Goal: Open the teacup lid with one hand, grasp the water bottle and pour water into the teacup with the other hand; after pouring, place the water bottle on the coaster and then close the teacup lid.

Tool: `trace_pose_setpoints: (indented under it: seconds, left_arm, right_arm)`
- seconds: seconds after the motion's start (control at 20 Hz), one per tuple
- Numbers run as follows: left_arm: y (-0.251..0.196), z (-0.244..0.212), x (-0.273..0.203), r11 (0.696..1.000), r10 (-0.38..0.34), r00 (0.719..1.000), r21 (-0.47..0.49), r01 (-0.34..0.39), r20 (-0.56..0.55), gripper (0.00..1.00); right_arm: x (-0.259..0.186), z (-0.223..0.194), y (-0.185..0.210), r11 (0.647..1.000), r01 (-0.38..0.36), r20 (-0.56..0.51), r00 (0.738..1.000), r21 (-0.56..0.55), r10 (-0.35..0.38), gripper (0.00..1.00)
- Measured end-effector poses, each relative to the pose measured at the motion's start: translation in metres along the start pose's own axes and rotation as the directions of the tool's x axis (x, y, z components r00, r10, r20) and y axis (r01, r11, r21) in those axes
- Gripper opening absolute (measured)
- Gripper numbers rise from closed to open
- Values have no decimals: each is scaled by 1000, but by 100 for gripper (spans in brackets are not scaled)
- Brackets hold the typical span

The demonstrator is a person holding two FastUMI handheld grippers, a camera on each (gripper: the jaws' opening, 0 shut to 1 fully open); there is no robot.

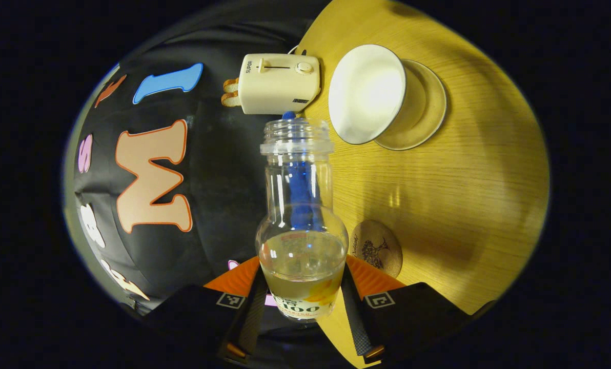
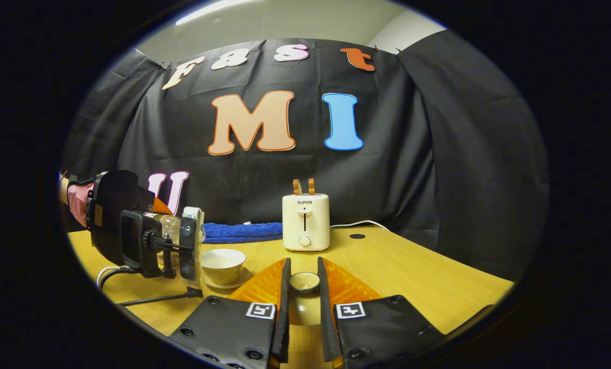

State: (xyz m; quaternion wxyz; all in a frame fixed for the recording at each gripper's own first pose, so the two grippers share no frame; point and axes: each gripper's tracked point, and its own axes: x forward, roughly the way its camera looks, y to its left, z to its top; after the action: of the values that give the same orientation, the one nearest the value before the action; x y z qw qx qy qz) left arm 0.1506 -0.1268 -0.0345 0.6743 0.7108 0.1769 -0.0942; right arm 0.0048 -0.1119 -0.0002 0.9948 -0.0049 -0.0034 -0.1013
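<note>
Left tongs [image 1: 301, 287] grip half-full bottle [image 1: 299, 225]; right tongs [image 2: 303, 287] pinch lid [image 2: 304, 281]; teacup [image 1: 367, 92] empty.

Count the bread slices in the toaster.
2: both bread slices stand side by side in the slots on top of the toaster, at the table's far edge.

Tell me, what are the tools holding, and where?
Left tool grips the bottle by its lower body. Right tool holds the lid by its knob.
</note>
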Motion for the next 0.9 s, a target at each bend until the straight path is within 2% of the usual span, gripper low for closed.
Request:
trace_pose_setpoints:
  seconds: [0.5,0.9]
  left_arm:
    - [14,4,-1,984,51,999,174,-47,-19,69]
    - [23,4,-4,961,77,997,269,-67,-28,69]
  right_arm:
    - [0,-1,1,1000,-6,-1,1000,0,6,28]
    - [0,0,0,1000,-7,-1,1000,0,7,29]
